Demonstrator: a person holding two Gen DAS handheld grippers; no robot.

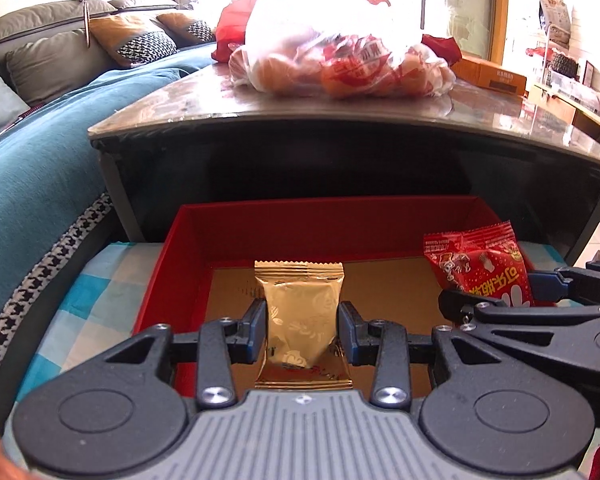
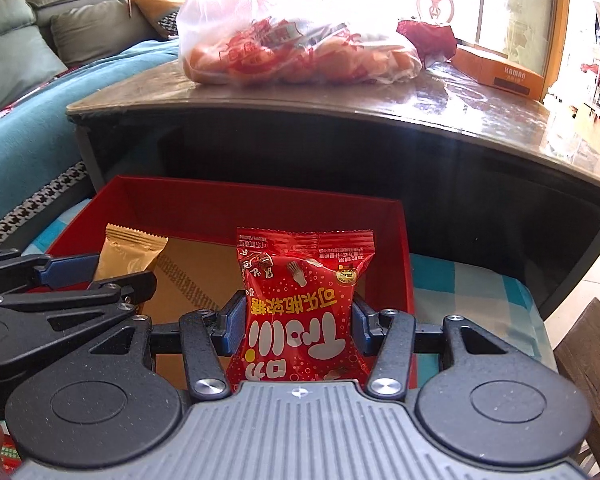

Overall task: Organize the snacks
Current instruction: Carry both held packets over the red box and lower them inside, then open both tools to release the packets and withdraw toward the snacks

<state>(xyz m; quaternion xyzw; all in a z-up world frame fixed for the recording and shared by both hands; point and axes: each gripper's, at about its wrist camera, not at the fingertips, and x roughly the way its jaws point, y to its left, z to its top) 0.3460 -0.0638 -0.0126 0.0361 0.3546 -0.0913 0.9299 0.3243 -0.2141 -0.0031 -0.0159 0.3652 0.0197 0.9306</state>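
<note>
Living room, bright windows behind. Dark glossy surface (image 1: 380, 108) carries a translucent plastic bag (image 1: 332, 52) of orange and red snack packs; an orange carton (image 1: 496, 76) lies to its right. A sofa with a teal cover (image 1: 40, 152) and cushions stands at left.

Below the front edge of the surface: an open red box (image 1: 320, 220) with a brown cardboard floor, resting on a blue-and-white checked cloth (image 1: 88, 300).

Left hand-held gripper (image 1: 302, 334): blue pads clamped on the sides of a gold snack packet (image 1: 300, 316), packet upright, crimped top edge pointing away from the camera, held over the left part of the box.

Right hand-held gripper (image 2: 298, 326): pads pressed on both sides of a red candy packet (image 2: 300, 304) with white lettering, packet upright, held over the right part of the box.

The two grippers are side by side, near but not touching. Neither view shows whether either packet touches the box floor.
</note>
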